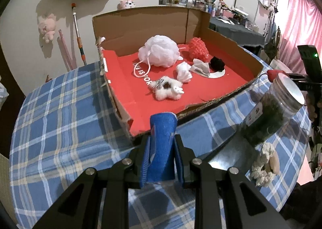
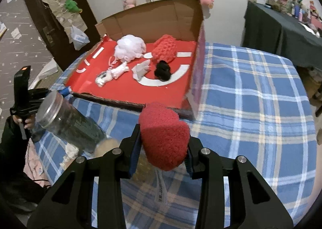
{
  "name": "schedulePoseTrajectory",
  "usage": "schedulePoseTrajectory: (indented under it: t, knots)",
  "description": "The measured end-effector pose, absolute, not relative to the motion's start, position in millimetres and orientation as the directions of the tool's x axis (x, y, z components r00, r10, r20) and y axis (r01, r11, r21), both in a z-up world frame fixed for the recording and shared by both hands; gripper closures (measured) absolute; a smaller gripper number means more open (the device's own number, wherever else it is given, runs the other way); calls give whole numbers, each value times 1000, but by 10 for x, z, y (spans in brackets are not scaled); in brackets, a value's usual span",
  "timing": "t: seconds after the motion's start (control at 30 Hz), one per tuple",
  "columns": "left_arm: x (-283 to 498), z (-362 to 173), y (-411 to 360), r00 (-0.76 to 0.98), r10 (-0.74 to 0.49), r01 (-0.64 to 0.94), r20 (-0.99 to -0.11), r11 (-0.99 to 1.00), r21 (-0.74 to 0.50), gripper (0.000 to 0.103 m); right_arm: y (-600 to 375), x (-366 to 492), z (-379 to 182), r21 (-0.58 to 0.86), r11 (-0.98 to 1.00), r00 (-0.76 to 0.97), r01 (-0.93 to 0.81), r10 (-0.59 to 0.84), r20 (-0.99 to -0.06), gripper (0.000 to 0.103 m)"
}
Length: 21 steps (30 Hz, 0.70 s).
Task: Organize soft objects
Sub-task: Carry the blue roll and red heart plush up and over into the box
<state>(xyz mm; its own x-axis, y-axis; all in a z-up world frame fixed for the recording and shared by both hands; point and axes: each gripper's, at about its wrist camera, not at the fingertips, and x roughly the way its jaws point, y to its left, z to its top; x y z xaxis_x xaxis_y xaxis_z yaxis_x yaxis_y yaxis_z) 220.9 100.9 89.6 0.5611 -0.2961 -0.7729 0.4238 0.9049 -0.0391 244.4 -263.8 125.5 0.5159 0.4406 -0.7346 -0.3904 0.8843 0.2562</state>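
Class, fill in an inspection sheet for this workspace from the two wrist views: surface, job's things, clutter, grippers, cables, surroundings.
Surface: table under a blue checked cloth.
Job's things: open cardboard box with a red floor, holding a white bath puff, a red knitted piece, a black pompom, crumpled white pieces and a small white plush toy.
Clutter: lidded jar of dark green stuff on the cloth, white lumpy thing beside it.
Grippers: left gripper shut on a blue roll; right gripper shut on a red plush heart.
Cables: nothing seen.
Surroundings: plush toys on the wall, green bag, dark door, pink curtain, crowded side table.
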Motion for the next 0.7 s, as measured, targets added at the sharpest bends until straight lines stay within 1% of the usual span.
schedulePoseTrajectory:
  t: [0.23,0.5,0.7]
  knots:
    - [2326,996,903,561,-323,441,-762,896,-55,78,-2548,2576,1406,323,848,500,-420,513,-698,68]
    - [2513,1167,611,549,-368,480,-751,874,-77,78,-2446,2780,1610,351,829,510,-435,548,-663,68]
    - [2714,1168,223,503,-364,510,-784,857,-71,78,-2341,2966,1645,373,816,490,-441,568,-662,68]
